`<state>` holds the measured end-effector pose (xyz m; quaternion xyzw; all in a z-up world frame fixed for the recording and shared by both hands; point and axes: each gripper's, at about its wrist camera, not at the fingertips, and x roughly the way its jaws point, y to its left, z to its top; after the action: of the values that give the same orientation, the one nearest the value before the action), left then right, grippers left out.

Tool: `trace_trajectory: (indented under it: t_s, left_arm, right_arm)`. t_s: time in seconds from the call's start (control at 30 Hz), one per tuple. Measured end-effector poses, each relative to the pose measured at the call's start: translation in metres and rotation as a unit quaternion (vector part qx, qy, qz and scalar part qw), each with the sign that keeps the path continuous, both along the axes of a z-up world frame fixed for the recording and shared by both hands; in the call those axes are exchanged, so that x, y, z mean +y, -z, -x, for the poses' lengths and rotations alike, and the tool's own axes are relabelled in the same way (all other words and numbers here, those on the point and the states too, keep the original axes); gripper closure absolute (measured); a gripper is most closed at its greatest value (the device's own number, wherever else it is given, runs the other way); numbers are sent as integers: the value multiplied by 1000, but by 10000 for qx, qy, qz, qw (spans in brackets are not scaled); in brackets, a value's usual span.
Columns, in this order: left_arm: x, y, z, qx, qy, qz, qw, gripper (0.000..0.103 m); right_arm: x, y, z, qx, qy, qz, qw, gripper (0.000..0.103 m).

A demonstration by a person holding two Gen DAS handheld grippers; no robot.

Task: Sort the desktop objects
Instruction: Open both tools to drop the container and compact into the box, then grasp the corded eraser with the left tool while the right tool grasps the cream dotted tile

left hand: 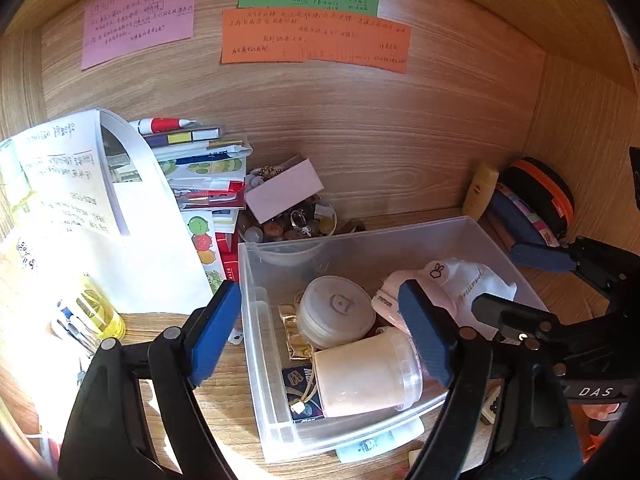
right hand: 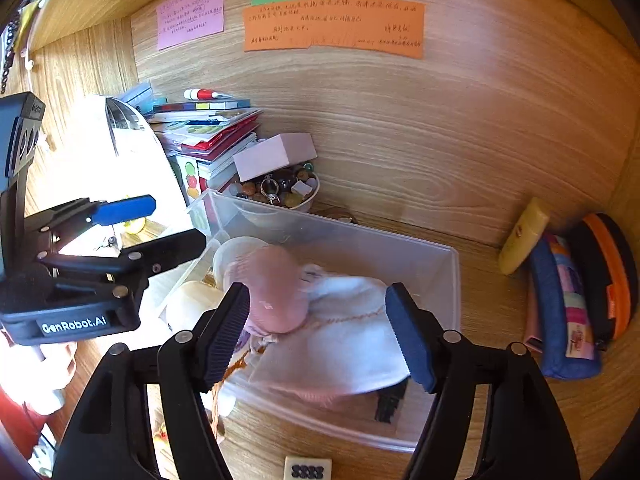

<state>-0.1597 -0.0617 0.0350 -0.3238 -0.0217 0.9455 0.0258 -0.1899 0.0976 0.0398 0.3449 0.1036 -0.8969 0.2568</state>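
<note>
Both tools gape wide, holding nothing; the right tool (right hand: pixel 316 336), descending, could snag the white pouch (right hand: pixel 344 344) and tip the clear bin (right hand: pixel 452 280).

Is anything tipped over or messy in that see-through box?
Yes. In the clear plastic bin, a cream jar lies on its side instead of upright, next to a round white container. A white cloth pouch is crumpled on top. Things look dropped in, not arranged.

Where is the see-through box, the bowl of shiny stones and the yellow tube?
See-through box (left hand: pixel 256 320): left wrist view, on its left wall.
Bowl of shiny stones (right hand: pixel 310 200): right wrist view, on its white rim.
Yellow tube (right hand: pixel 522 236): right wrist view, mid-body.
</note>
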Motion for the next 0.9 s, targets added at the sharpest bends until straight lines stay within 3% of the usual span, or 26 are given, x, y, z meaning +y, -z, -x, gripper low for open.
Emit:
trace_trajectory:
  t_s: [0.1,0.5,0.9]
  left_arm:
    - [3,-2,-9,45,-31,85,9999,20]
    - [14,-6,-54,108,-22,344,9993,15]
    - [22,28,-84,-384,61,420,9984,14]
  right_arm:
    - [9,-4,-10,29,23,23,10000,29]
    - [46,-2,-43,-29,256,47,9997,27]
    - [68,29,-65,-384,312,-94,9987,27]
